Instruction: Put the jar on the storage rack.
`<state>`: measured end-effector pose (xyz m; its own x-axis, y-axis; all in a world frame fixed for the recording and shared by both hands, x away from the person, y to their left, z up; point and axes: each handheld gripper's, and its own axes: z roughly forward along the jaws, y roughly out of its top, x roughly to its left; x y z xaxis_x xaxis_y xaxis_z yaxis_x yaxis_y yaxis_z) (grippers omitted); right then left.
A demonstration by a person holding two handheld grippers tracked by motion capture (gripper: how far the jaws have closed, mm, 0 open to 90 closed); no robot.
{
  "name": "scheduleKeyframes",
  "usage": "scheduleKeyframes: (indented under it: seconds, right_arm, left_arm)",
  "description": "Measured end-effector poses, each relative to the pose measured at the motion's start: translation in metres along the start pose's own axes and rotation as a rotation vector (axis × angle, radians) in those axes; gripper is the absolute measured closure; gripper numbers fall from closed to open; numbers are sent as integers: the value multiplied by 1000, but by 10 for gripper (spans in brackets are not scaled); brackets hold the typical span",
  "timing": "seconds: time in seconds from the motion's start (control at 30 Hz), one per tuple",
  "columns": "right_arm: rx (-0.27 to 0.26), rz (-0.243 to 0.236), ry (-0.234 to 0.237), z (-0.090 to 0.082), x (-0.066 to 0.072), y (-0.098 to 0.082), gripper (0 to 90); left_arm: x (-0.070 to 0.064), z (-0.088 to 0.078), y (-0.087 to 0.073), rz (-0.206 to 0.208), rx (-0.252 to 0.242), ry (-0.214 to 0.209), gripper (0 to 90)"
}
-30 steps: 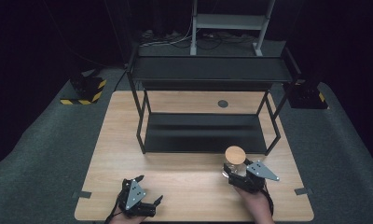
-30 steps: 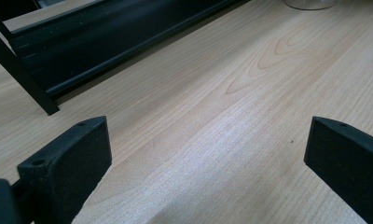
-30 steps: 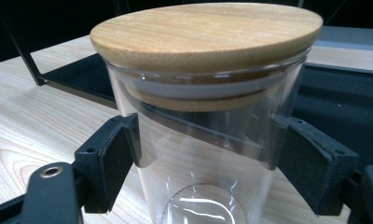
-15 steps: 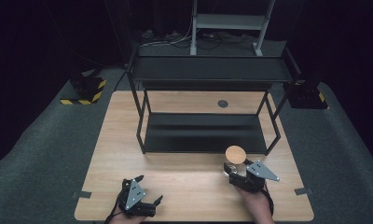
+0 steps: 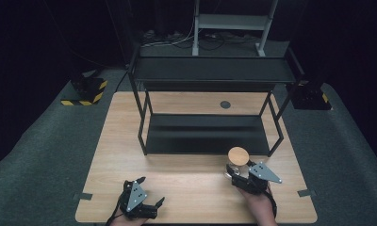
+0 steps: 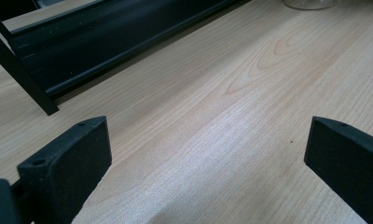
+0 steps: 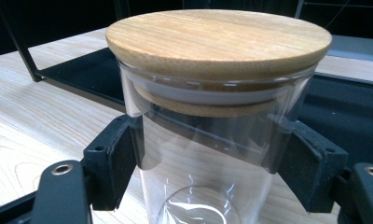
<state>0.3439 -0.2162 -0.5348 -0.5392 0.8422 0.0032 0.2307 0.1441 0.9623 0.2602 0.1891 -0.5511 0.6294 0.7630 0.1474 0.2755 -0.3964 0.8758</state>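
At four o'clock on the desk (image 5: 186, 179), the right gripper (image 5: 234, 175) is clamping a glass jar (image 7: 208, 154) — jaws having just closed; the left gripper (image 5: 146, 200) is sitting open.

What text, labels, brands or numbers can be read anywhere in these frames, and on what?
None: no readable word, number or brand on the glass jar, its wooden lid, the black shelf rack or the table.
The block on the floor bears only yellow-black hazard stripes.

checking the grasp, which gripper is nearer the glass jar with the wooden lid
Right. The right gripper has its jaws pressed on both sides of the glass jar. The left gripper sits open at the table's near left edge, well apart from the jar.
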Motion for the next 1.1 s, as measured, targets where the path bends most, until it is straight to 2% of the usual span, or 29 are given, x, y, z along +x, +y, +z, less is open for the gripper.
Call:
scheduleKeyframes:
  seconds: [0.5,1.1]
  right_arm:
    - [-17,-15,-8,-2,1,12,255]
    - [-25,-27,-2,5,5,23,255]
  left_arm:
    - [-1,0,0,5,0,0,10]
    - [0,0,0,1,-1,-5,9]
